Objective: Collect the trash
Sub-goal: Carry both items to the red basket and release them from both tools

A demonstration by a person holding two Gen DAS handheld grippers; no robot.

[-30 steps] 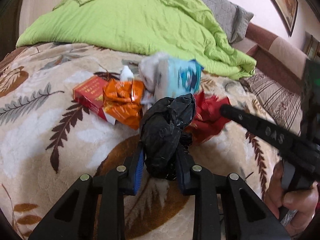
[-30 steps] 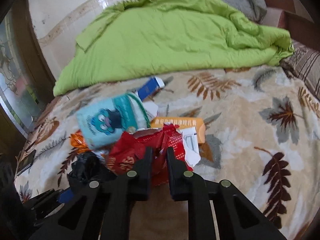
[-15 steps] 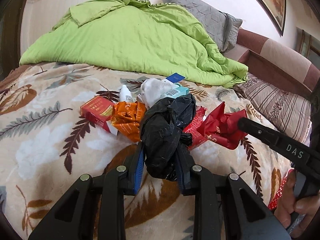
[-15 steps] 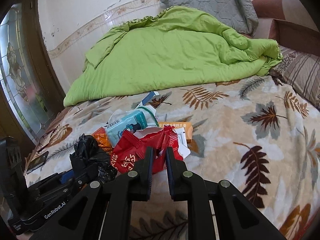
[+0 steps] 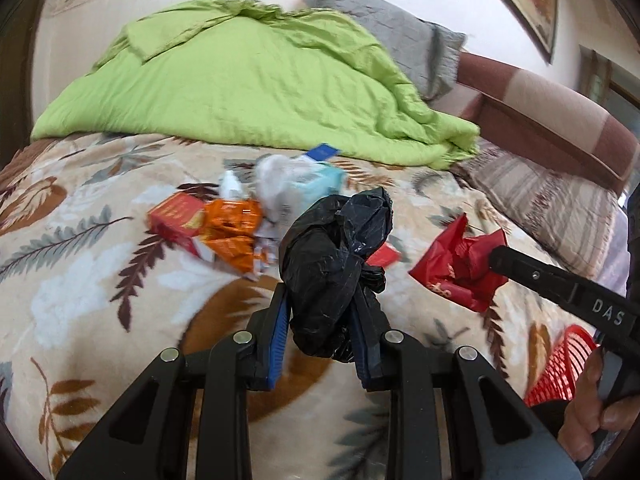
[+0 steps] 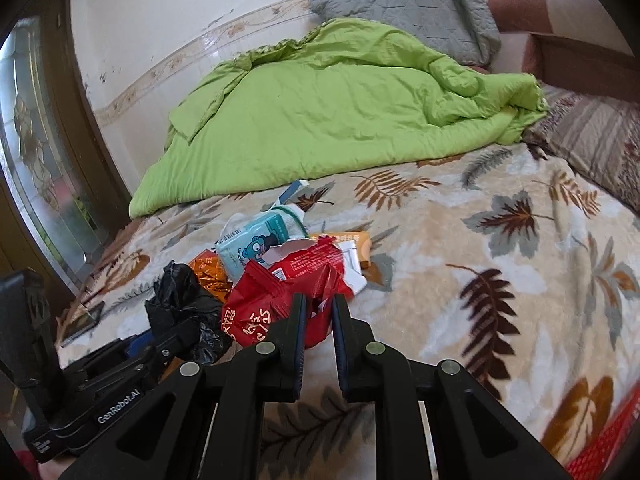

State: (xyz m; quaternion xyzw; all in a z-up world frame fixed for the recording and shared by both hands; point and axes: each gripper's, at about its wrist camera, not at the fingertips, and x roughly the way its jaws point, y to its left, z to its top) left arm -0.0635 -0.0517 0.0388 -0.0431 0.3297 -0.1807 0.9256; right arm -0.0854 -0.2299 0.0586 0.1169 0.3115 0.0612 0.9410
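Left claw (image 5: 320, 312): it is clamping the black bag (image 5: 334, 256) above the bed (image 5: 80, 280); the bag is hiding its tips.
Trash pile (image 5: 236, 224): it is lying blurred on the bed, partly covered.
Right claw (image 6: 319, 308): it is pinching the red wrapper (image 6: 280, 292); the wrapper's lower part is hidden.
Red basket (image 5: 560, 364): it is cut off.

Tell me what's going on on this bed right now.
A person is clearing trash off the bed with a pair of tongs in each hand. The left tongs are shut on a crumpled black bag; the right tongs grip a red wrapper. More litter, an orange wrapper, a red box and a tissue pack, lies on the blanket.
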